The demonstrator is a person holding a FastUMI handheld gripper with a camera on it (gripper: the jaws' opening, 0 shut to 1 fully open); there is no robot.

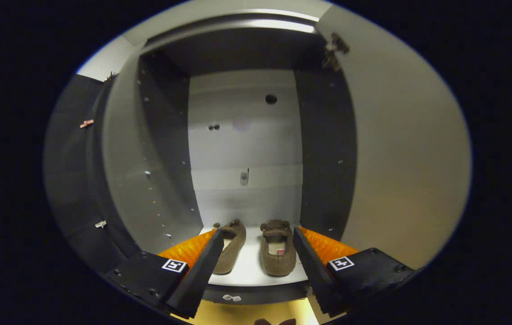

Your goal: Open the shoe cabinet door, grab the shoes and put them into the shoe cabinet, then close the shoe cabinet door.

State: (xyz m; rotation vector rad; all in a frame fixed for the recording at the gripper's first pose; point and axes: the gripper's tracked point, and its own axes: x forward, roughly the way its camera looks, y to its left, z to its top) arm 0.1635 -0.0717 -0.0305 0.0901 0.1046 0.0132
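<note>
Two brown fuzzy shoes lie side by side on the pale floor of the shoe cabinet, the left shoe and the right shoe, toes toward the back wall. My gripper is open just in front of the cabinet, its fingers spread wide on either side of the pair and touching neither. The cabinet door stands swung open on the right, its hinge near the top.
Dark side walls with rows of small shelf-pin holes frame the compartment. A dark neighbouring panel stands to the left. The cabinet's dark front lip runs below the shoes, with yellowish floor under it.
</note>
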